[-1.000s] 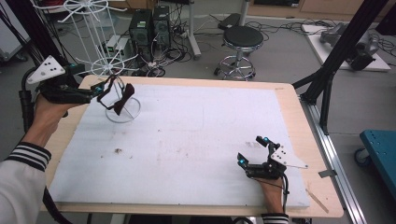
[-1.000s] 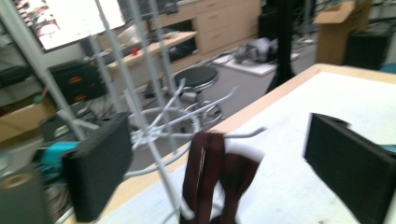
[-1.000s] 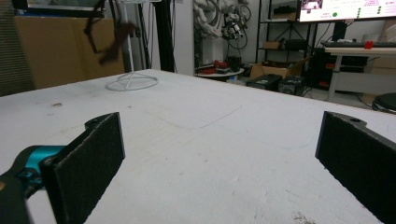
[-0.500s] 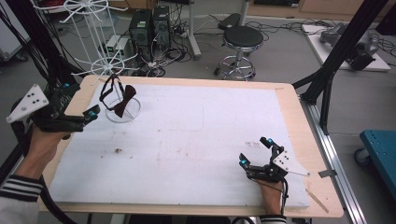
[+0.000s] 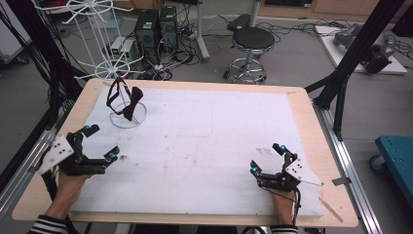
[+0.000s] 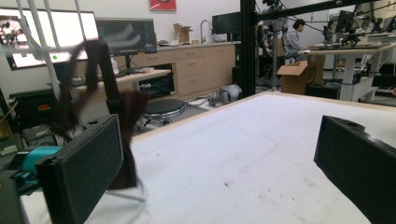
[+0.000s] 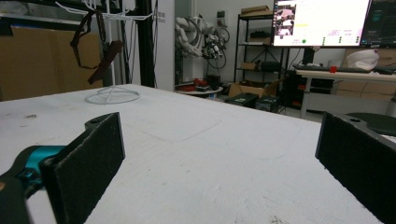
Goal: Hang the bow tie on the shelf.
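Observation:
A dark brown bow tie (image 5: 127, 102) hangs on a white wire stand (image 5: 127, 118) at the far left of the white mat (image 5: 209, 146). My left gripper (image 5: 101, 142) lies low at the mat's near left edge, well short of the stand. Its jaws have just been opening and stand open with nothing between them. In the left gripper view the bow tie (image 6: 126, 112) hangs blurred just behind the left jaw of the gripper (image 6: 219, 140). My right gripper (image 5: 266, 158) rests open and empty at the near right. In the right gripper view (image 7: 219, 135), bow tie (image 7: 100, 60) and stand (image 7: 112, 95) are far off.
The wooden table edge (image 5: 311, 146) frames the mat. Behind the table are a black stool (image 5: 252, 39), computer towers (image 5: 156, 24) and cables on the floor. A black frame post (image 5: 341, 92) stands at the right, with a blue cart (image 5: 397, 156) beyond it.
My left gripper has drawn away from the bow tie on the stand, toward the near left edge and down to the table. The bow tie stays hanging. The right gripper has not moved.

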The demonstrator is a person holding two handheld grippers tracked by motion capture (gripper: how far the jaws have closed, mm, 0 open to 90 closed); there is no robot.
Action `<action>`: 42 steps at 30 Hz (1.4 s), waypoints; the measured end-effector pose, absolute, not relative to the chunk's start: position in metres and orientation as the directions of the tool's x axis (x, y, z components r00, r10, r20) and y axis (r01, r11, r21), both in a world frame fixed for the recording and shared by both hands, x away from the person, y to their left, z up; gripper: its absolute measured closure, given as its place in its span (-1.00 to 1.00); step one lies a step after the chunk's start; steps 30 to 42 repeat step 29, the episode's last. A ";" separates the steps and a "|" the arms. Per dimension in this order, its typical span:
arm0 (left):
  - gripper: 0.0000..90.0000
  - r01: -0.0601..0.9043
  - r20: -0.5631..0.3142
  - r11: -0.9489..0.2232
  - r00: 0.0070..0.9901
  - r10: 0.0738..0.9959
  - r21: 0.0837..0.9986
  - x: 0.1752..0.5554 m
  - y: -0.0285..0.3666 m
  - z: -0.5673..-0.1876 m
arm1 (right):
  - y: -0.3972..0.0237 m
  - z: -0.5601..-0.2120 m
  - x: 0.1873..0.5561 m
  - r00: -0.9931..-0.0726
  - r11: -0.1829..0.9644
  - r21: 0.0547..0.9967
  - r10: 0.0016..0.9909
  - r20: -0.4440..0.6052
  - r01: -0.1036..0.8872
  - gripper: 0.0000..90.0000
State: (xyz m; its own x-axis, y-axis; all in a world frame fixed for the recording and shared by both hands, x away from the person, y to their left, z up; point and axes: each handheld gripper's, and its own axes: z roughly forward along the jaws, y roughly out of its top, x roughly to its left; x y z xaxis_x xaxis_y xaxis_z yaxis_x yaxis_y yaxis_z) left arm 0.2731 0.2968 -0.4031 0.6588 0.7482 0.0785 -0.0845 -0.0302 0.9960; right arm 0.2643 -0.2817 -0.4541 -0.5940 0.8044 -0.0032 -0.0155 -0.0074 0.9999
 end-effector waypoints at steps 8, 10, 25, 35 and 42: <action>-0.96 -0.060 0.060 -0.028 0.651 0.756 0.998 0.263 0.291 -0.430 | -0.280 -0.454 0.264 -0.590 0.007 1.000 0.807 -0.020 -0.024 -0.99; -0.96 -0.064 0.051 -0.013 0.644 0.763 0.998 0.262 0.292 -0.435 | -0.280 -0.454 0.263 -0.591 0.007 1.000 0.806 -0.018 -0.022 -0.99; -0.96 -0.047 0.011 0.023 0.618 0.786 0.999 0.264 0.296 -0.454 | -0.279 -0.454 0.263 -0.590 0.015 0.999 0.807 -0.030 -0.030 -0.99; -0.96 -0.043 0.008 0.023 0.612 0.791 0.999 0.264 0.296 -0.455 | -0.278 -0.454 0.263 -0.588 0.023 0.999 0.808 -0.040 -0.035 -0.99; -0.96 -0.043 0.008 0.023 0.612 0.791 0.999 0.264 0.296 -0.455 | -0.278 -0.454 0.263 -0.588 0.023 0.999 0.808 -0.040 -0.035 -0.99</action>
